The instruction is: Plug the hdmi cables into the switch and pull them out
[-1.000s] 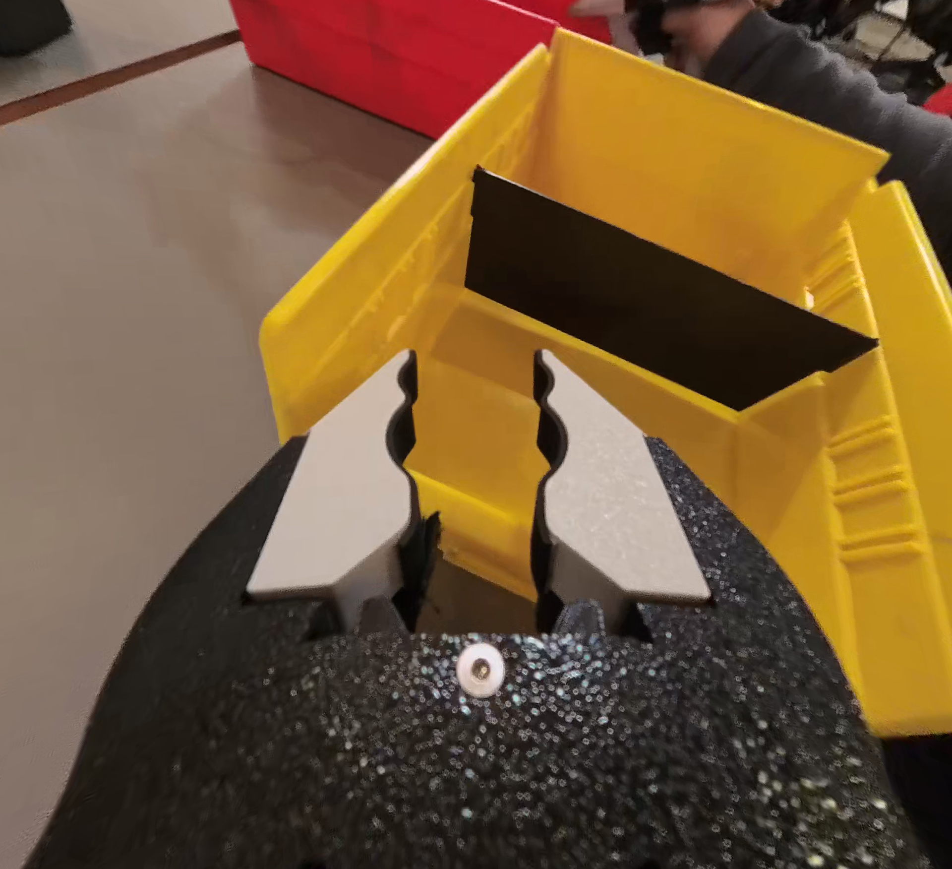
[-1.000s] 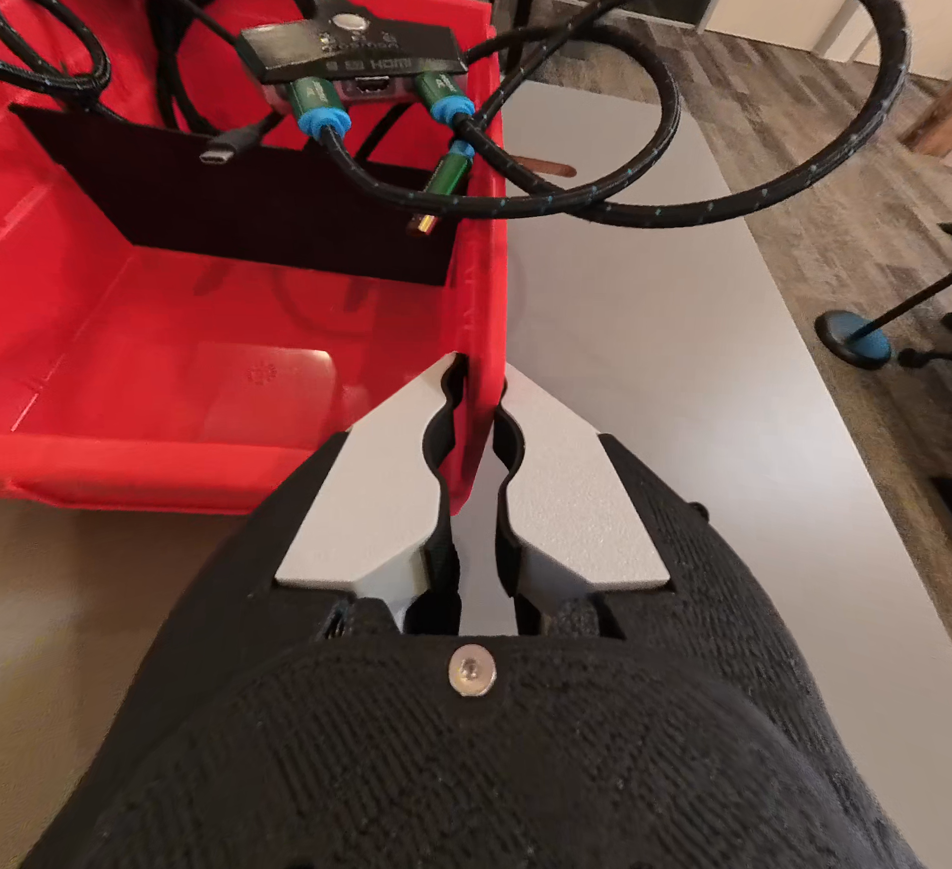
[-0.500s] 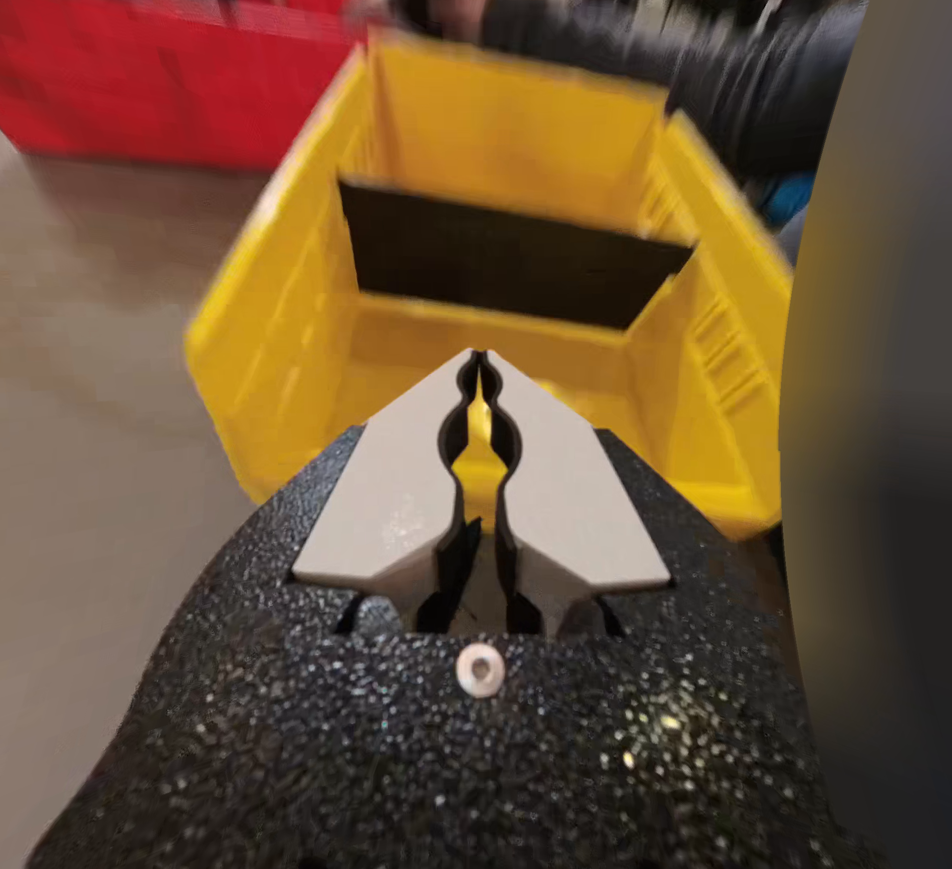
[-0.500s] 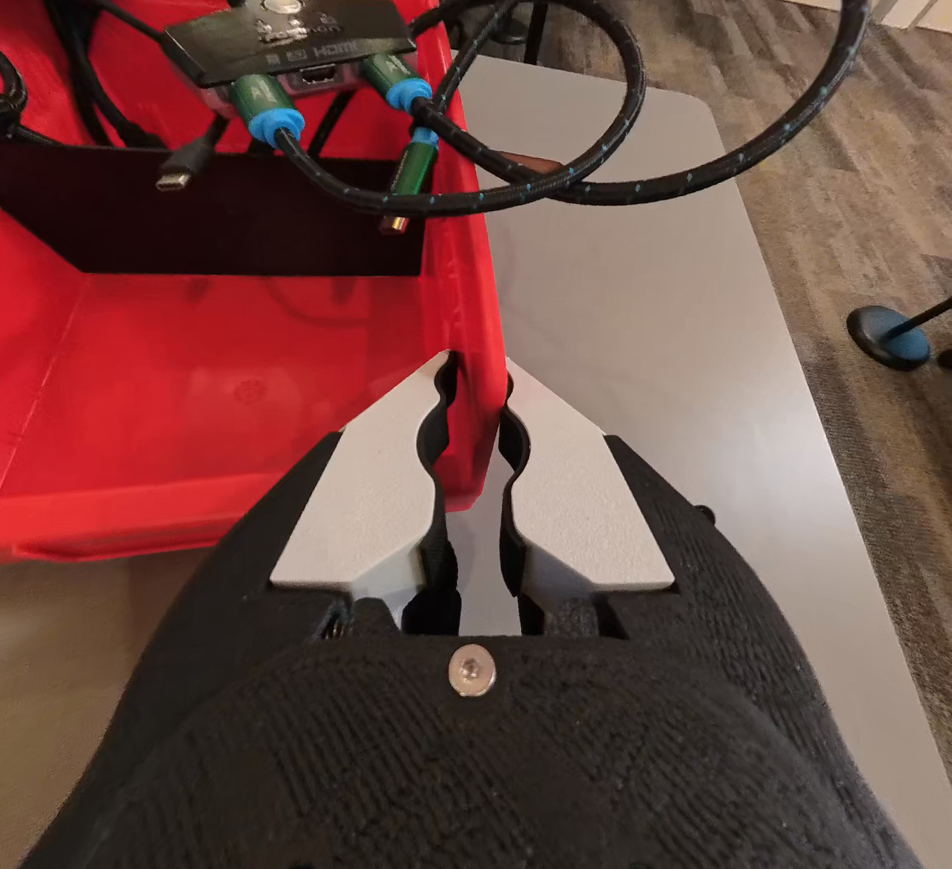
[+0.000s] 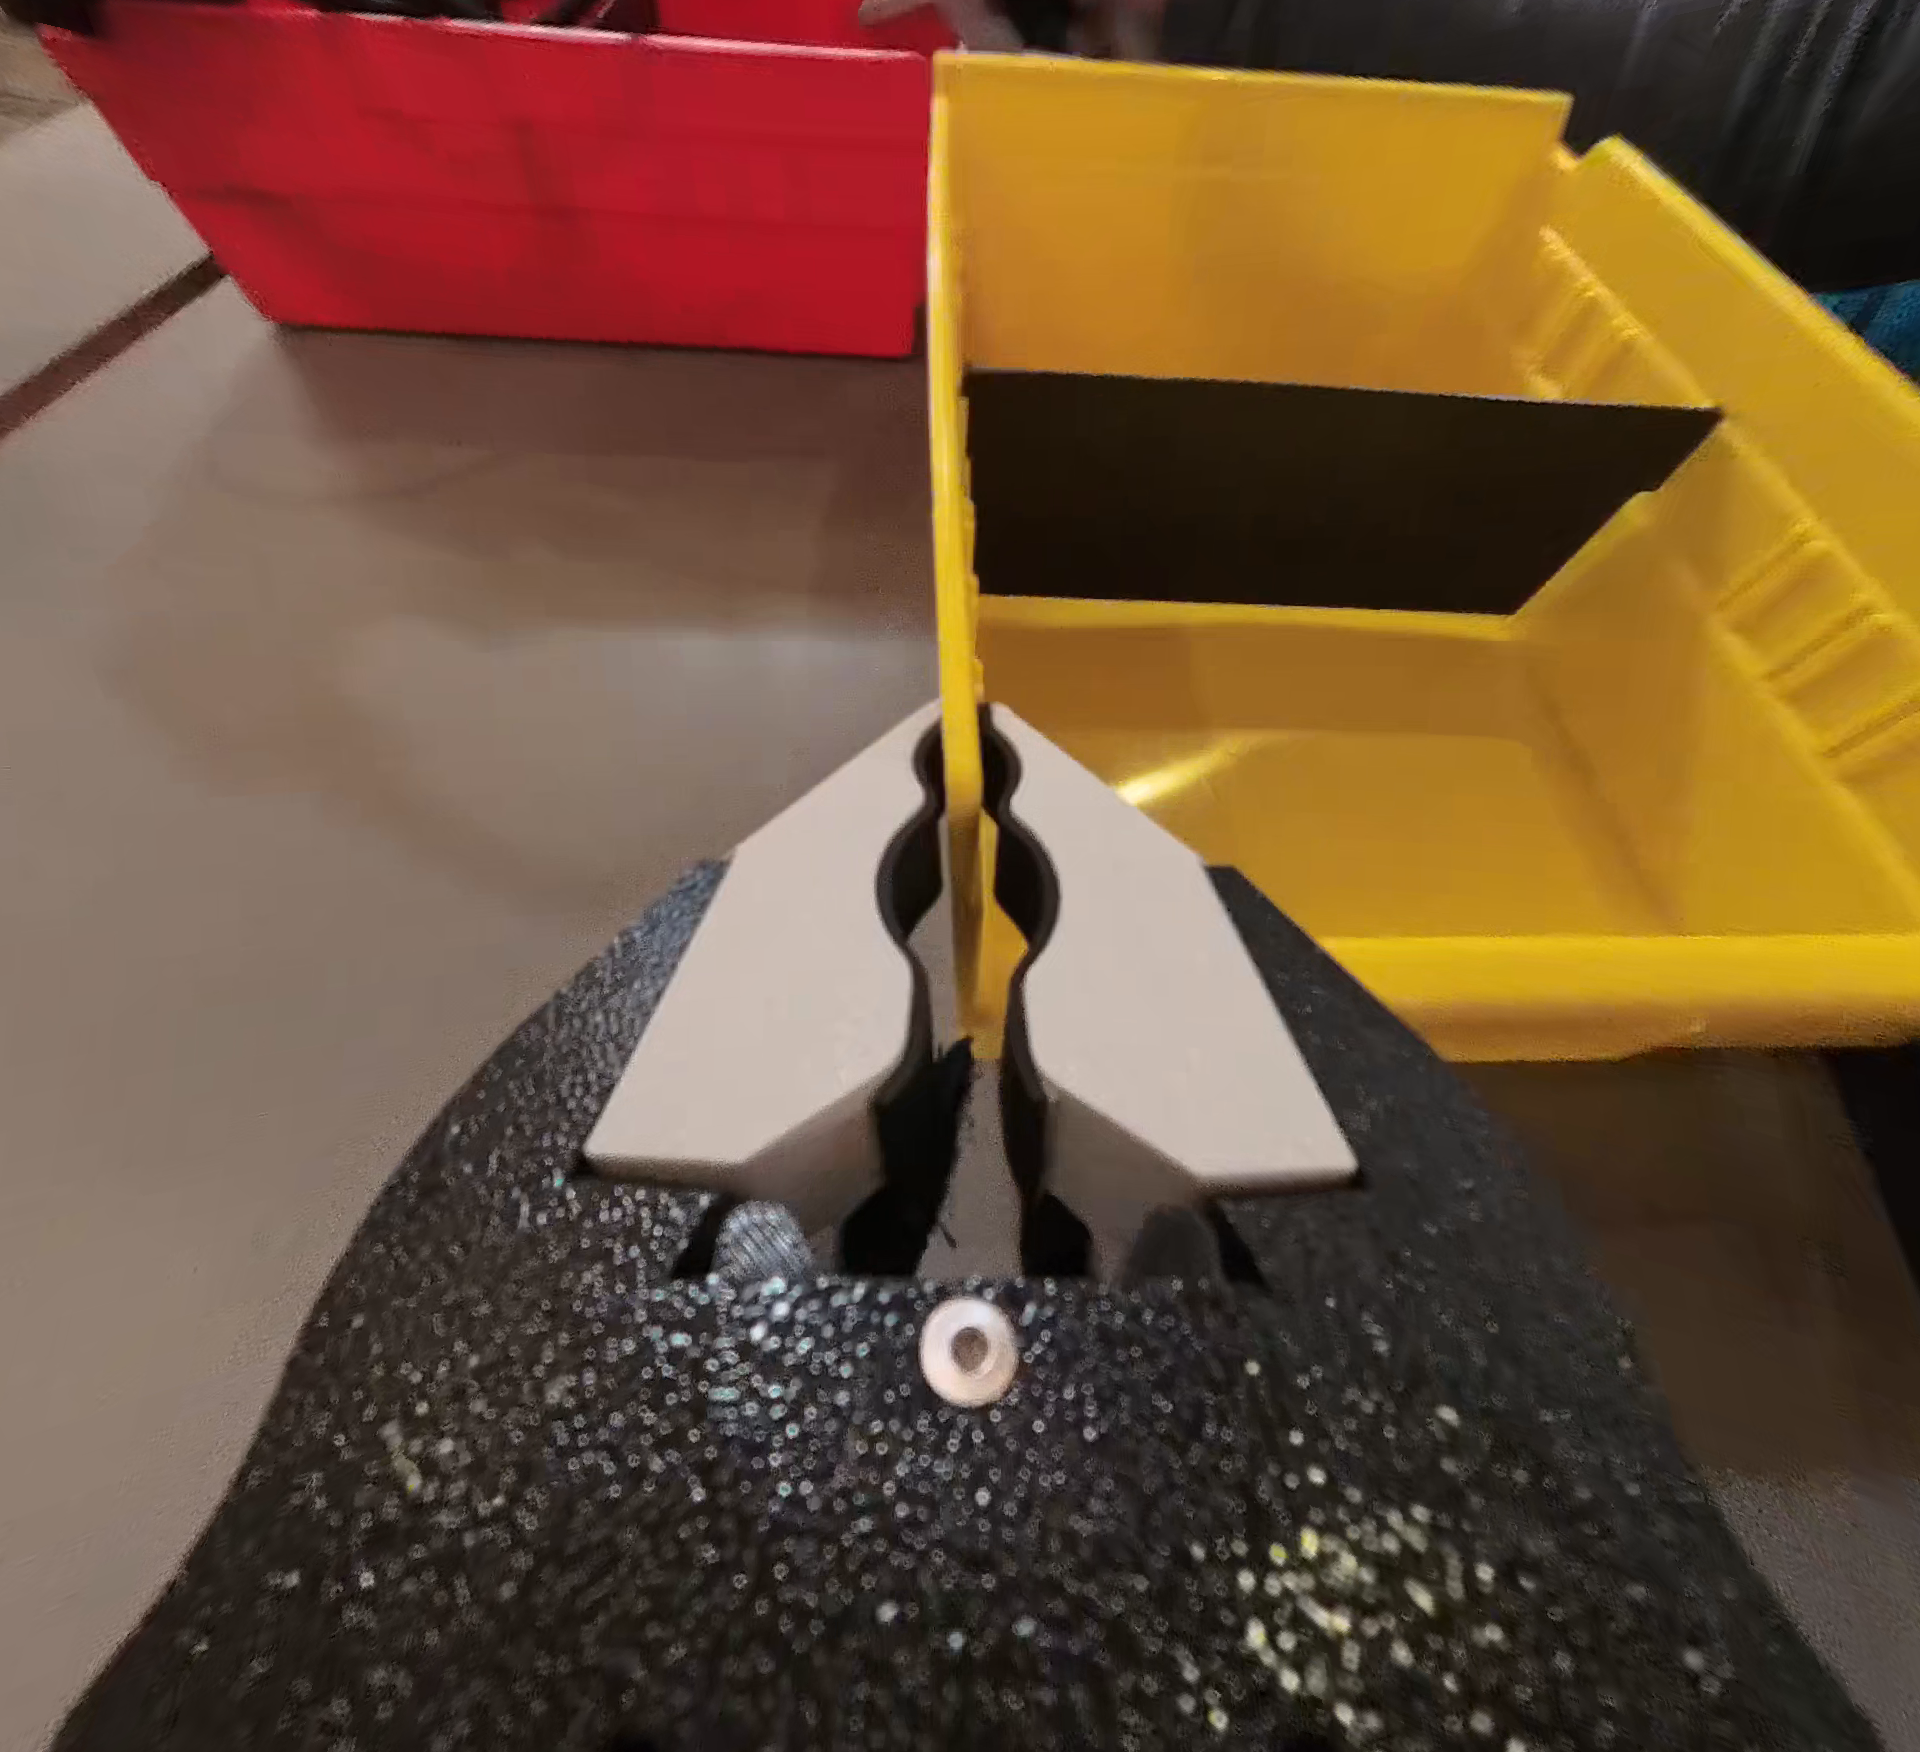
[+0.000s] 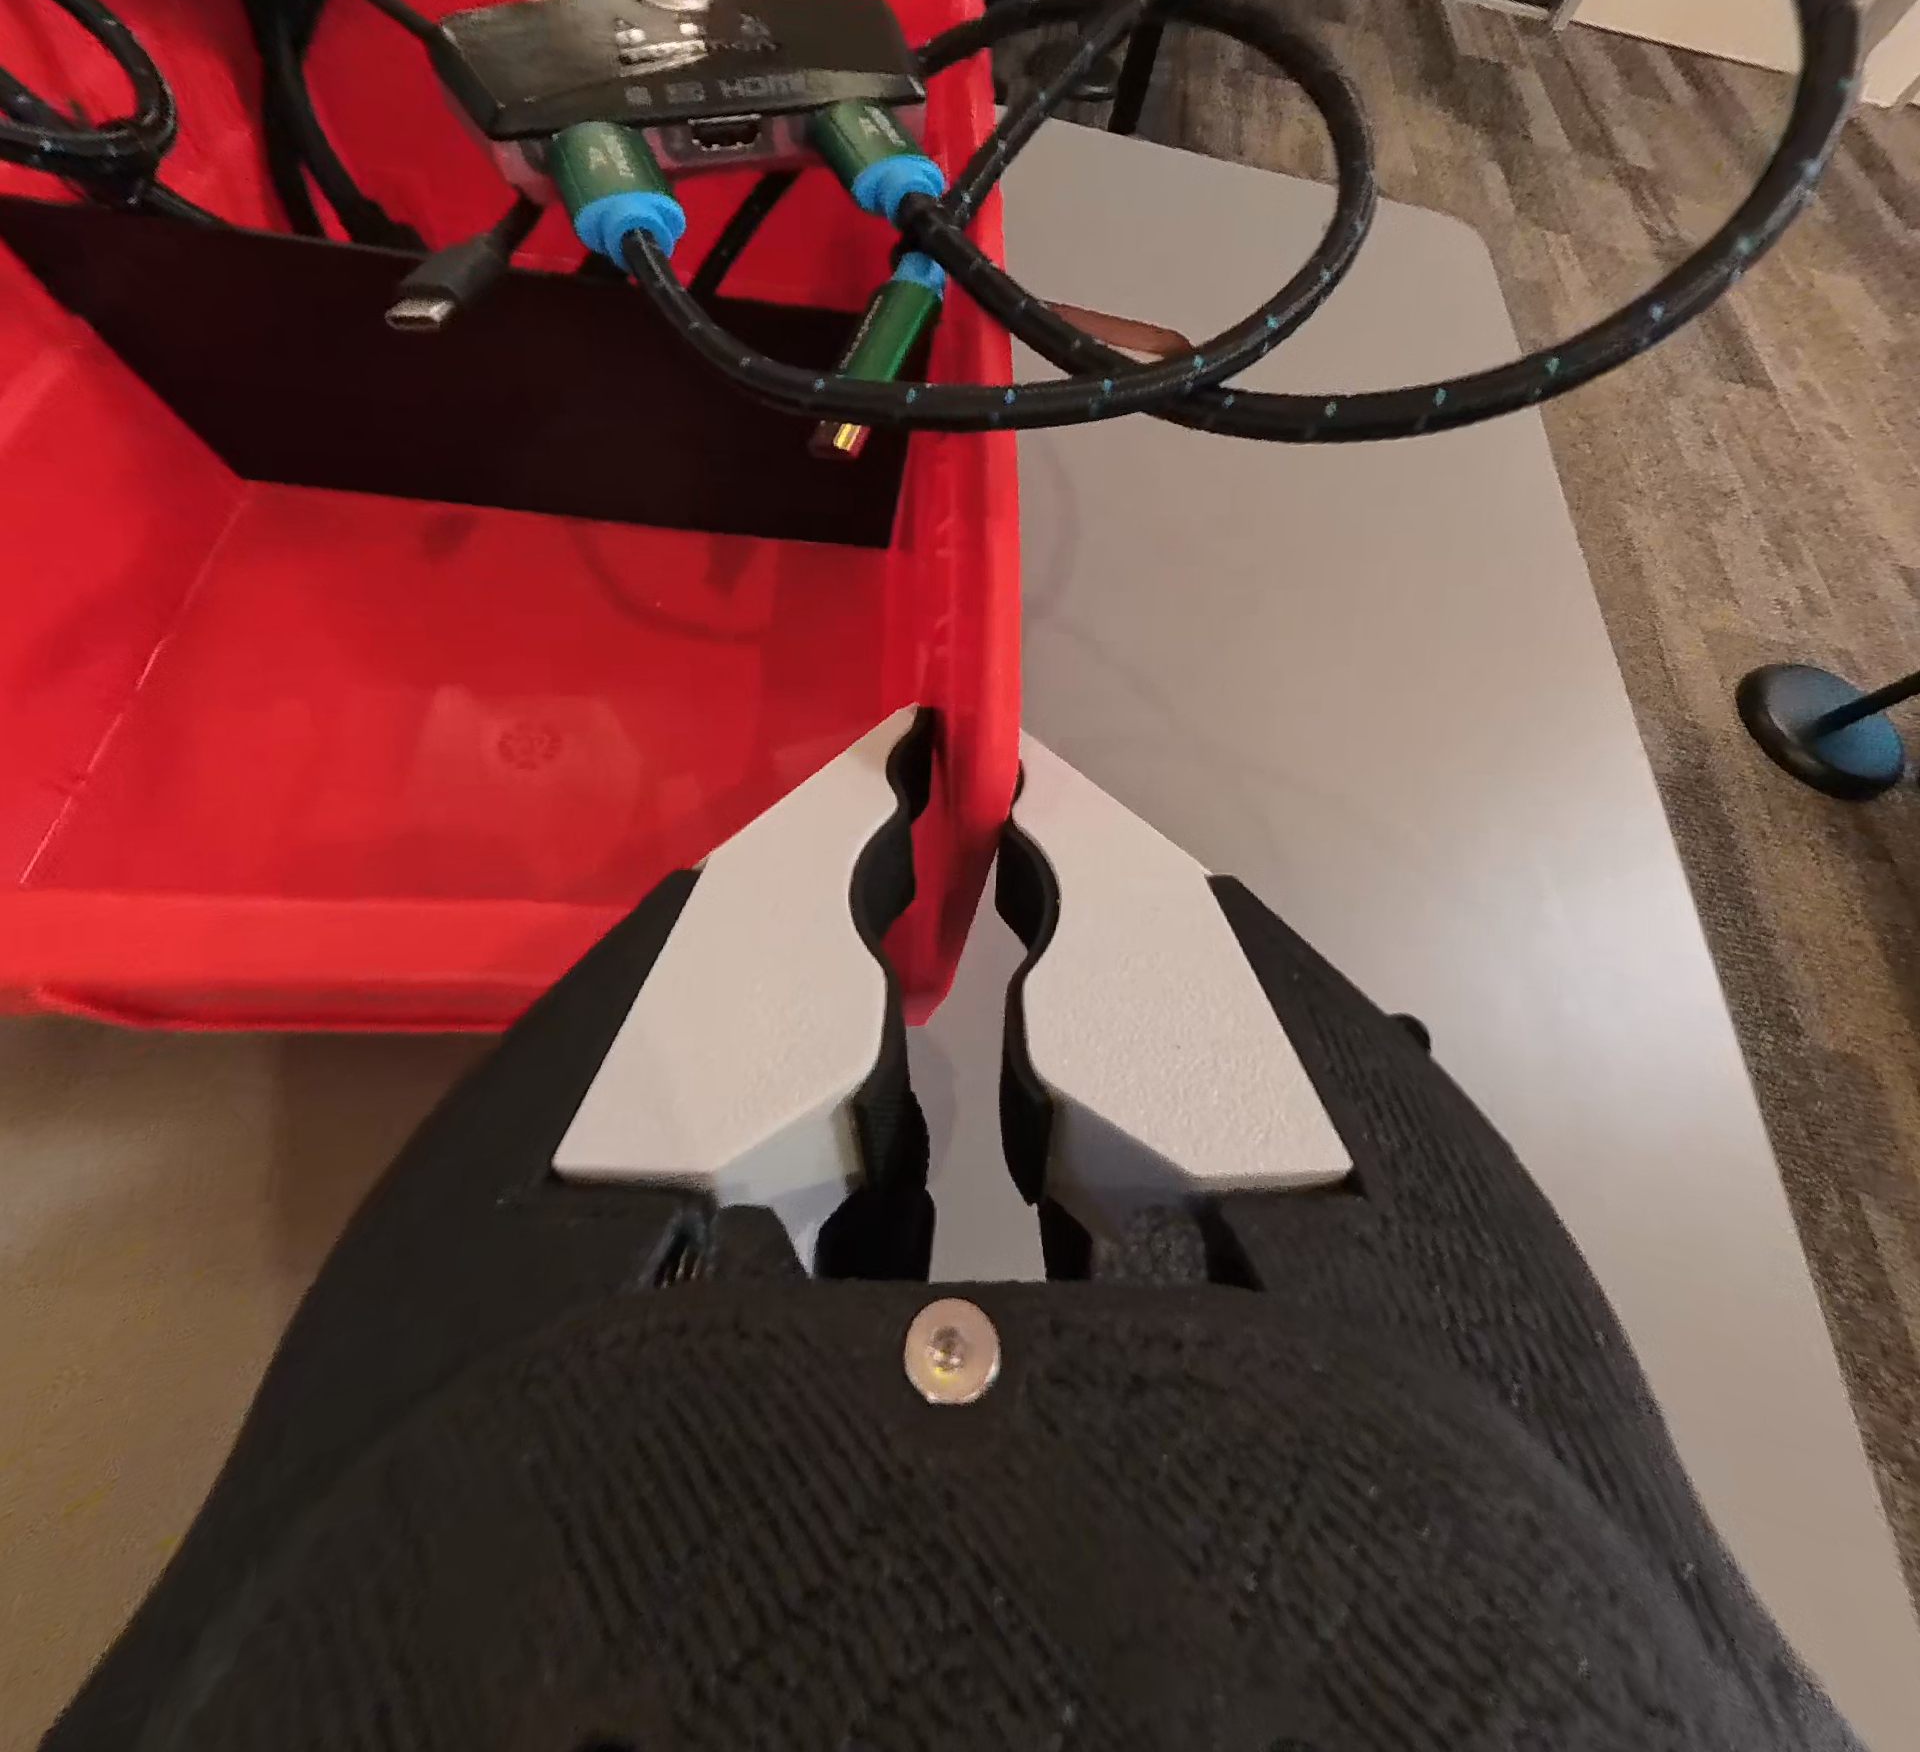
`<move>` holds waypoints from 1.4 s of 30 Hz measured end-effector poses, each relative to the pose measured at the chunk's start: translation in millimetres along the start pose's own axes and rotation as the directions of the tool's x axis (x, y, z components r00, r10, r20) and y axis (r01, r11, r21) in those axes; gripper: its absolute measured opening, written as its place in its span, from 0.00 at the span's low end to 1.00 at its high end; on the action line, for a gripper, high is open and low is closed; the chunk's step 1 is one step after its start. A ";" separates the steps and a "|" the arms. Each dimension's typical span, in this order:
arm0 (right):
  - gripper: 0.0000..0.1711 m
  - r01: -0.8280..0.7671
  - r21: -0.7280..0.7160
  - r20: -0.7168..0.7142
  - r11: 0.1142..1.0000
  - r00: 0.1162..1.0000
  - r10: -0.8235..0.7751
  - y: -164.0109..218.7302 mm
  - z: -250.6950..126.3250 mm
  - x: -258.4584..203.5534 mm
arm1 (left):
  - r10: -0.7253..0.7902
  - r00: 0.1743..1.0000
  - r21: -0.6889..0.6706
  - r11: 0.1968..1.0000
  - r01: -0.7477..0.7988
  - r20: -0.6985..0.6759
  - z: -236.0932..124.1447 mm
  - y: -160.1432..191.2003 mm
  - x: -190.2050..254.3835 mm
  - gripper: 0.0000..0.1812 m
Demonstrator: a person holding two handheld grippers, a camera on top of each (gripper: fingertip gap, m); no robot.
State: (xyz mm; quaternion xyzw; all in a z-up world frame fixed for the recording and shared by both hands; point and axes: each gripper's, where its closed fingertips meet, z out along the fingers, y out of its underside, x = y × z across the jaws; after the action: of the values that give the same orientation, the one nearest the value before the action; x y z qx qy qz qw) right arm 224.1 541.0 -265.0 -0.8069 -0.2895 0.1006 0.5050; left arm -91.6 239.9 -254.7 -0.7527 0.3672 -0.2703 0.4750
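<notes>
R gripper [image 6: 961,767] is clamping the red bin [image 6: 961,559] side wall, L gripper [image 5: 961,746] gripping the yellow bin [image 5: 951,455] wall; HDMI switch [image 6: 675,55] sitting at 11 o'clock w/ two green plugs [image 6: 603,164] seated—light, rigid, stiff braided cables [image 6: 1299,414]; probably best taken by plug shells.

Left claw [image 5: 961,726] and right claw [image 6: 966,736] each level, fingers nearly closed, pinching a thin wall

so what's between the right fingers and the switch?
The red bin's side wall, then its bare front section and a black divider, in the right wrist view; the switch sits behind.
</notes>
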 end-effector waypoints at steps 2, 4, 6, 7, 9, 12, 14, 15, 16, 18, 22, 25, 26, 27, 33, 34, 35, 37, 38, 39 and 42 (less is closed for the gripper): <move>0.02 0.010 -0.001 0.021 1.000 1.000 -0.010 0.2 -2.3 -5.7 | 0.018 0.999 -0.006 1.000 -0.018 -0.029 -2.6 1.4 10.4 0.00; 0.02 0.030 -0.009 0.044 1.000 0.999 -0.029 0.8 -5.2 -14.5 | 0.032 0.999 -0.017 0.999 -0.033 -0.043 -3.6 2.2 16.1 0.00; 0.02 0.088 -0.025 0.039 0.996 0.995 -0.087 2.0 -7.8 -21.4 | 0.024 0.996 -0.007 1.000 -0.024 -0.088 -1.5 1.3 20.8 0.00; 0.02 0.109 -0.040 0.045 0.993 0.993 -0.107 2.5 -9.1 -25.3 | 0.020 0.993 0.000 1.000 -0.020 -0.117 0.7 0.4 22.9 0.00; 0.03 0.148 -0.075 0.042 0.986 0.988 -0.145 3.3 -11.1 -31.2 | 0.029 0.986 0.004 1.000 -0.028 -0.167 7.8 -2.6 26.7 0.01; 0.03 0.195 -0.121 0.062 0.973 0.980 -0.189 3.8 -14.1 -44.0 | 0.045 0.973 -0.012 0.999 -0.049 -0.226 27.4 -10.6 33.6 0.01; 0.04 0.217 -0.135 0.100 0.967 0.974 -0.205 3.6 -16.5 -58.1 | 0.053 0.966 -0.019 0.998 -0.060 -0.255 46.7 -18.7 40.1 0.00; 0.05 0.232 -0.136 0.125 0.963 0.968 -0.216 3.4 -17.8 -66.6 | 0.049 0.965 -0.019 0.998 -0.056 -0.256 58.2 -23.7 42.7 0.00; 0.06 0.245 -0.136 0.149 0.960 0.963 -0.225 3.6 -19.1 -74.3 | 0.038 0.965 -0.017 0.999 -0.044 -0.260 69.6 -28.8 45.8 0.00; 0.09 0.243 -0.142 0.188 0.959 0.958 -0.215 4.4 -22.4 -84.2 | 0.042 0.960 -0.028 0.998 -0.051 -0.277 86.1 -35.4 52.0 0.02; 0.31 0.270 -0.156 0.204 0.950 0.950 -0.237 0.5 -48.9 -69.9 | 0.005 0.961 -0.012 1.000 -0.009 -0.277 78.8 -55.3 44.3 0.24; 0.32 0.302 -0.097 0.202 0.948 0.939 -0.279 -13.3 -91.1 -58.3 | -0.081 0.981 0.136 0.985 0.105 -0.176 57.5 -88.8 5.6 0.24; 0.32 0.315 -0.086 0.200 0.945 0.935 -0.294 -17.0 -106.8 -57.0 | -0.138 0.983 0.181 0.971 0.158 -0.119 53.8 -99.5 -14.0 0.20; 0.33 0.318 -0.096 0.206 0.943 0.933 -0.294 -17.5 -123.2 -58.3 | -0.204 0.977 0.216 0.953 0.214 -0.070 52.9 -108.4 -33.0 0.19; 0.45 0.150 -0.238 0.249 0.960 0.964 -0.089 6.7 -219.3 -110.7 | -0.276 0.939 0.078 0.961 0.266 0.204 106.2 -120.6 -99.0 0.47; 0.47 0.164 -0.235 0.225 0.958 0.968 -0.110 11.6 -230.4 -117.8 | -0.248 0.937 0.002 0.967 0.255 0.248 120.0 -116.3 -104.2 0.53; 0.48 0.177 -0.252 0.195 0.952 0.972 -0.129 19.6 -239.9 -122.7 | -0.223 0.935 -0.068 0.966 0.251 0.277 133.4 -112.3 -107.5 0.58; 0.49 0.186 -0.293 0.151 0.938 0.978 -0.147 36.3 -252.2 -130.1 | -0.193 0.931 -0.171 0.952 0.254 0.309 156.4 -107.5 -111.0 0.58; 0.49 0.176 -0.314 0.137 0.933 0.981 -0.139 43.8 -254.9 -132.7 | -0.172 0.925 -0.209 0.944 0.253 0.340 163.9 -105.7 -115.7 0.55; 0.48 0.164 -0.342 0.117 0.925 0.984 -0.131 51.1 -255.8 -132.7 | -0.147 0.917 -0.249 0.935 0.251 0.371 169.3 -103.1 -120.9 0.52; 0.44 0.177 -0.447 0.040 0.877 0.983 -0.178 71.2 -254.2 -122.0 | -0.067 0.894 -0.426 0.862 0.276 0.443 173.4 -80.0 -133.4 0.43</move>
State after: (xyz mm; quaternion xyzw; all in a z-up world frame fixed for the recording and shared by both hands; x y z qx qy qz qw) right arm 266.6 256.3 -223.6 -0.8716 -0.3771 -0.0165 0.3129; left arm -14.8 459.8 -259.2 -0.9163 0.2433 -0.0482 0.3145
